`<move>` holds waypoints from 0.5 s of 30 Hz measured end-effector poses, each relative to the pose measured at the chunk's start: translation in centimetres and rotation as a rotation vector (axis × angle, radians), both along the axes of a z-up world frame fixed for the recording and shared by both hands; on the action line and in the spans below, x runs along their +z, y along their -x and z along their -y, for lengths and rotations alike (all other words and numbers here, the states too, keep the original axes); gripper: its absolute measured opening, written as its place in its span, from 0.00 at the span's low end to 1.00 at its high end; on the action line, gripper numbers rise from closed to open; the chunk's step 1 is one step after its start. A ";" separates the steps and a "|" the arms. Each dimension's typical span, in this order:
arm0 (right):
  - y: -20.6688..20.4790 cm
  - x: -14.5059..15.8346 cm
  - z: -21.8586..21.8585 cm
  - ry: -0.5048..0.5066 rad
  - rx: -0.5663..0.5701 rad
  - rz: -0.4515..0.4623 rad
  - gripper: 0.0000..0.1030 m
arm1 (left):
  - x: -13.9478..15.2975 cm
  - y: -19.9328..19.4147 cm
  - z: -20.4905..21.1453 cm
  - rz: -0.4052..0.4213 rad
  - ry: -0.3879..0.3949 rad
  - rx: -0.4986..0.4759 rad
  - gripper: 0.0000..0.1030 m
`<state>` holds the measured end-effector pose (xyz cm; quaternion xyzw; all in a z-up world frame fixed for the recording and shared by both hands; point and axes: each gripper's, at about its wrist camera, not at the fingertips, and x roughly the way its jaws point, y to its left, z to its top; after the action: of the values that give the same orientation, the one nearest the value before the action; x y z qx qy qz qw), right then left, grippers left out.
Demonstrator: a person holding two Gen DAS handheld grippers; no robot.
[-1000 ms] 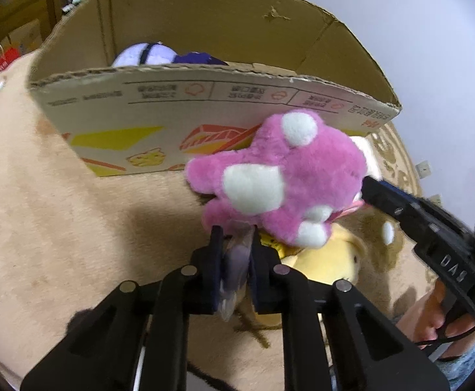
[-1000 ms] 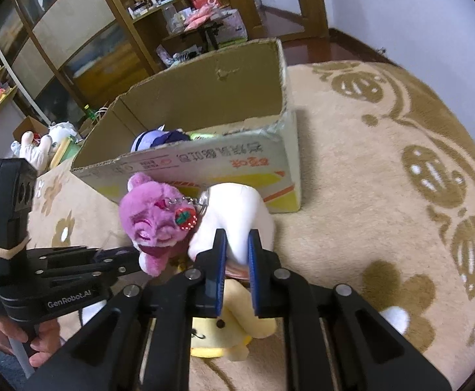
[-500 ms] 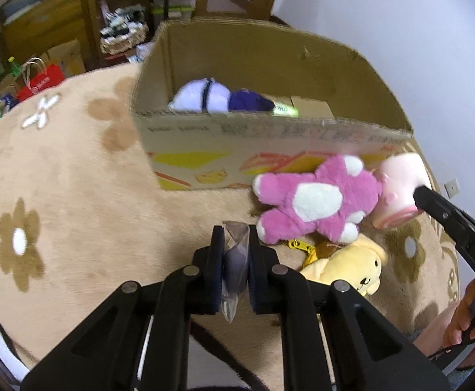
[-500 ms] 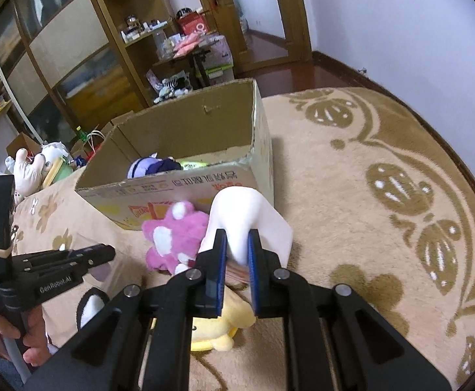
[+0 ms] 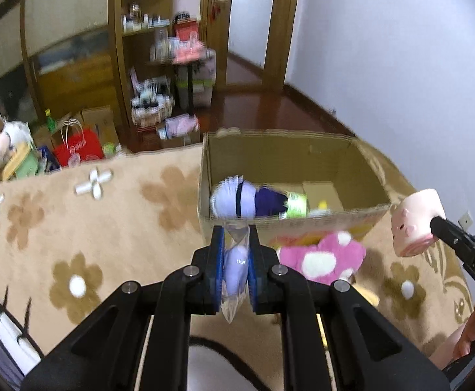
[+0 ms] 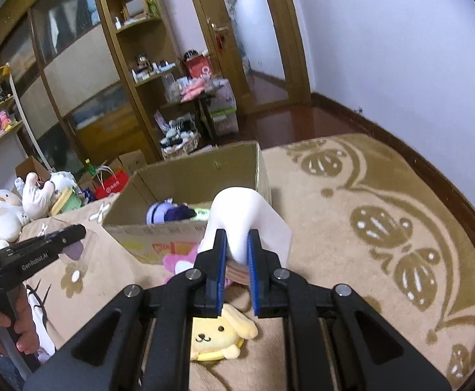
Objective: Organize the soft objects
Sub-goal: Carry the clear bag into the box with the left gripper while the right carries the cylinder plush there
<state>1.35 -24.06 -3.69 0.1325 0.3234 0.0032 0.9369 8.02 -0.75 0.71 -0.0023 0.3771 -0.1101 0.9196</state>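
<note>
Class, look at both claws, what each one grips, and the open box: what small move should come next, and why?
Probably carry both claws forward over the box before letting go. The left claw is shut on a bagged lilac toy and the right claw on a pale pink plush, both on the near side of the box's front wall. The box is open and has room.

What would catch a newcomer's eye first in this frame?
Each gripper holds a toy above the rug: the left gripper is shut on a bagged lilac toy, the right gripper on a pale pink plush. Behind them an open cardboard box holds a purple toy; a magenta plush lies before it.
</note>
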 end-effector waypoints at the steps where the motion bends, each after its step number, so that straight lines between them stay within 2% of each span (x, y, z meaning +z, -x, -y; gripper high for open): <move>1: 0.0 0.3 0.0 -0.001 0.000 0.013 0.13 | 0.4 0.0 -0.1 0.014 0.007 0.000 0.11; 7: -0.1 2.1 0.0 0.006 0.011 0.086 0.13 | 2.9 0.0 0.1 0.125 0.008 -0.005 0.11; 15: -1.1 3.5 -0.2 0.038 -0.008 0.184 0.13 | 3.9 -1.3 1.6 0.211 -0.008 -0.049 0.11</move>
<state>2.48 -23.86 -0.17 0.1152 0.2353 0.0056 0.9651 9.28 -2.32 4.58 0.0223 0.2787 -0.1304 0.9512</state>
